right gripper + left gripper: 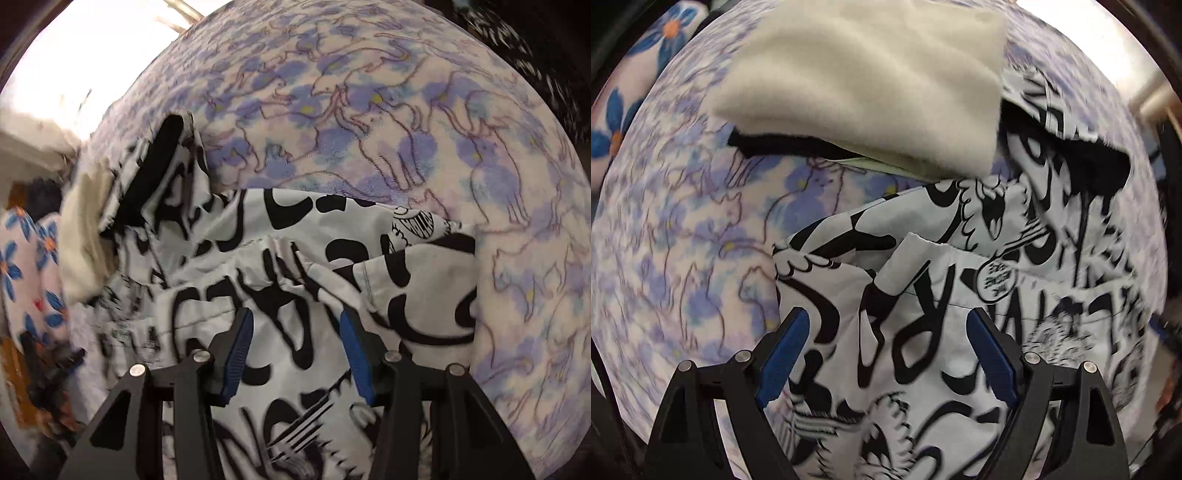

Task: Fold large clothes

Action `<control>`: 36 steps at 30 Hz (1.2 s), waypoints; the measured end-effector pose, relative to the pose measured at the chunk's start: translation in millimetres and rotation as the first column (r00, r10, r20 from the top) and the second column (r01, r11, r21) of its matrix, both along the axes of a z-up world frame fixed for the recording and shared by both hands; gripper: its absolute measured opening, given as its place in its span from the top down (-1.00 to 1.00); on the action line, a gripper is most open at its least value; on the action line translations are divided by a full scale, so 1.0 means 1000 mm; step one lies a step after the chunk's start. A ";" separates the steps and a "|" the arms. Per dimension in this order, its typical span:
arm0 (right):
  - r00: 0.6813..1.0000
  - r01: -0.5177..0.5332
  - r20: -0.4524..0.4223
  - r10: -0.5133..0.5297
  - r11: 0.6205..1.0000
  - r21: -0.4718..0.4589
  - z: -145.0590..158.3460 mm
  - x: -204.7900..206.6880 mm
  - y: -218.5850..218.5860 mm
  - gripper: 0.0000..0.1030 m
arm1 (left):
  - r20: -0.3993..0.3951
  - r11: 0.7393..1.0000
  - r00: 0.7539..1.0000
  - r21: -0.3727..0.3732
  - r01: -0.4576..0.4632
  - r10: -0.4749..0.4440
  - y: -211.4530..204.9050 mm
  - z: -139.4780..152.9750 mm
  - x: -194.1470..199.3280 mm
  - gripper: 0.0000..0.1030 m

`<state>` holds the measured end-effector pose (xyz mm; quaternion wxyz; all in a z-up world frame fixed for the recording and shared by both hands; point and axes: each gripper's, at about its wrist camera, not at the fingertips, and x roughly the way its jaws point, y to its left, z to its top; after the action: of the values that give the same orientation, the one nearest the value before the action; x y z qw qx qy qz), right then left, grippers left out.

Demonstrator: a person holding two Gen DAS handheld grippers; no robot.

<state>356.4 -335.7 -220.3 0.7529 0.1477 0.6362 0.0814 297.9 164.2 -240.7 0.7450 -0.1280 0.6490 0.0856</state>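
Left wrist view: a floral bedspread (683,229) fills the left of the frame. At upper centre lies a cream fleece (864,81). A black-and-white printed garment (923,288) spreads, rumpled, from centre to lower right. The left gripper (886,325) hangs over it at bottom centre, jaws wide apart, pads not pressing the cloth.

Right wrist view: the garment runs from centre left to lower centre, bedspread beyond. The right gripper (295,325) sits bottom centre, jaws partly apart over a ridge of cloth, holding nothing.

The garment looks thin, light and limp; it should crease easily and is best pinched at a hem or corner.
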 end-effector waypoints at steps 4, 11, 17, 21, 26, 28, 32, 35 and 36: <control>0.991 -0.134 0.019 0.136 0.987 -0.083 -0.017 0.012 0.021 0.05 | -0.011 0.994 0.995 0.056 0.099 -0.099 -0.007 -0.025 0.010 -0.56; 0.964 -0.266 -0.021 0.267 0.950 -0.166 -0.047 0.024 0.039 0.06 | -0.015 0.993 0.993 -0.007 0.118 -0.118 0.000 -0.052 0.022 0.27; 0.988 -0.139 0.056 0.147 0.983 -0.117 -0.030 0.017 0.014 0.87 | 0.050 0.989 0.992 0.091 0.114 -0.118 -0.008 -0.028 0.017 0.87; 0.988 0.015 0.156 -0.013 1.000 -0.011 0.003 0.012 -0.020 0.91 | 0.147 0.996 0.987 0.069 0.063 -0.073 0.003 0.001 0.019 0.88; 0.980 0.067 0.191 -0.061 0.997 -0.027 -0.002 0.025 -0.019 0.91 | 0.173 0.995 0.984 0.100 0.025 -0.042 0.009 -0.006 0.043 0.88; 0.983 0.084 0.169 -0.073 0.995 -0.058 -0.020 0.033 -0.014 0.91 | 0.165 0.994 0.986 0.106 0.002 -0.019 -0.003 -0.020 0.055 0.88; 0.986 0.133 0.115 -0.122 0.987 -0.093 -0.061 0.043 -0.016 0.91 | 0.114 0.987 0.993 0.158 0.025 -0.044 -0.009 -0.061 0.066 0.86; 0.982 0.154 0.123 -0.144 0.985 -0.075 -0.064 0.040 -0.018 0.91 | 0.111 0.979 0.992 0.199 0.042 -0.065 -0.015 -0.075 0.067 0.83; 0.983 0.150 0.119 -0.140 0.986 -0.075 -0.061 0.040 -0.018 0.91 | 0.115 0.977 0.991 0.211 0.041 -0.066 -0.016 -0.075 0.068 0.79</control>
<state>396.1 -354.1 -281.8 0.7973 0.1573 0.5827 0.0079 365.9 148.0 -315.3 0.7944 -0.0368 0.5933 0.1251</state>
